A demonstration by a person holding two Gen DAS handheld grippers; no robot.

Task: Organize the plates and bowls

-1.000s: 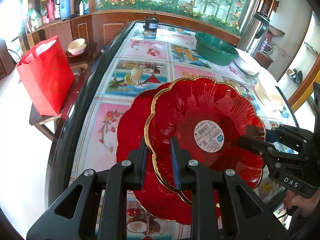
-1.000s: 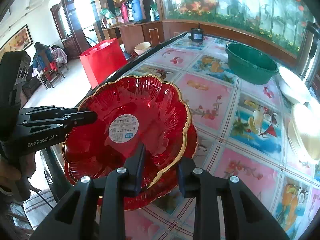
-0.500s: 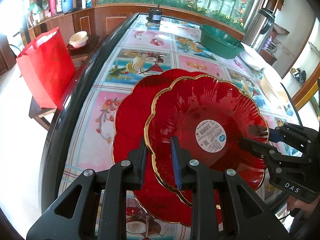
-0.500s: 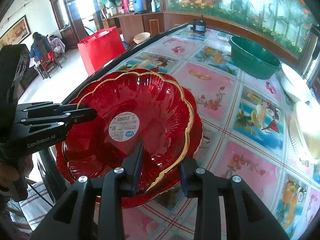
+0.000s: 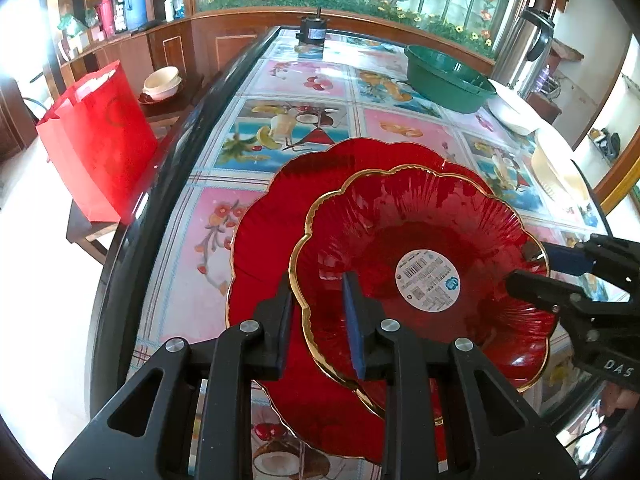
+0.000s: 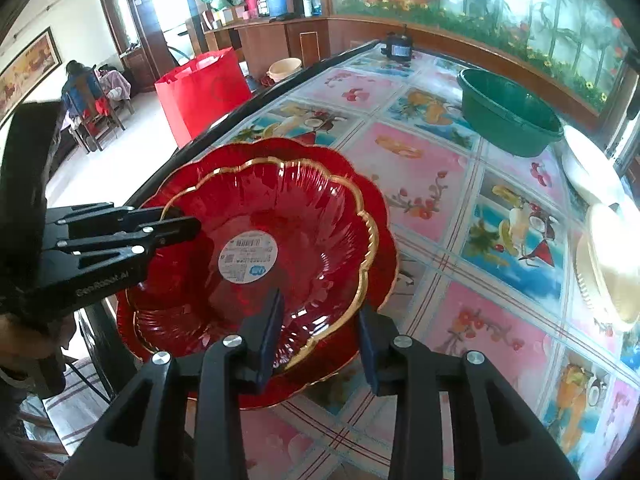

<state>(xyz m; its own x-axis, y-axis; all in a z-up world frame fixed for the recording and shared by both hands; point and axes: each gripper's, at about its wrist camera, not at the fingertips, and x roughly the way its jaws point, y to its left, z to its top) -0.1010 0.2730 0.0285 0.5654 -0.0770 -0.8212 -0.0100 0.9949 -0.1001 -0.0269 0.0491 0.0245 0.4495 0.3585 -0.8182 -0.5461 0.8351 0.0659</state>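
A red glass bowl (image 5: pixel 420 216) with a gold scalloped rim and a white label rests inside a larger red plate (image 5: pixel 272 232) on the fruit-print table. My left gripper (image 5: pixel 316 304) is shut on the bowl's near rim, one finger outside and one inside. In the right wrist view, the bowl (image 6: pixel 300 208) sits on the plate (image 6: pixel 280 152). My right gripper (image 6: pixel 320 328) straddles the rim with its jaws opening and the pads off the glass. Each view shows the other gripper at the opposite rim: the left gripper (image 6: pixel 180 220) and the right gripper (image 5: pixel 528 264).
A green basin (image 5: pixel 448 76) stands at the back of the table, with white dishes (image 5: pixel 512 112) and cream plates (image 6: pixel 608 264) along the right side. The black table edge (image 5: pixel 132 240) runs on the left, with a red bag (image 5: pixel 100 144) beyond it. A person (image 6: pixel 80 88) sits far off.
The red bowl has come down onto the larger red plate and sits more centred on it. The right gripper's jaws have widened around the rim.
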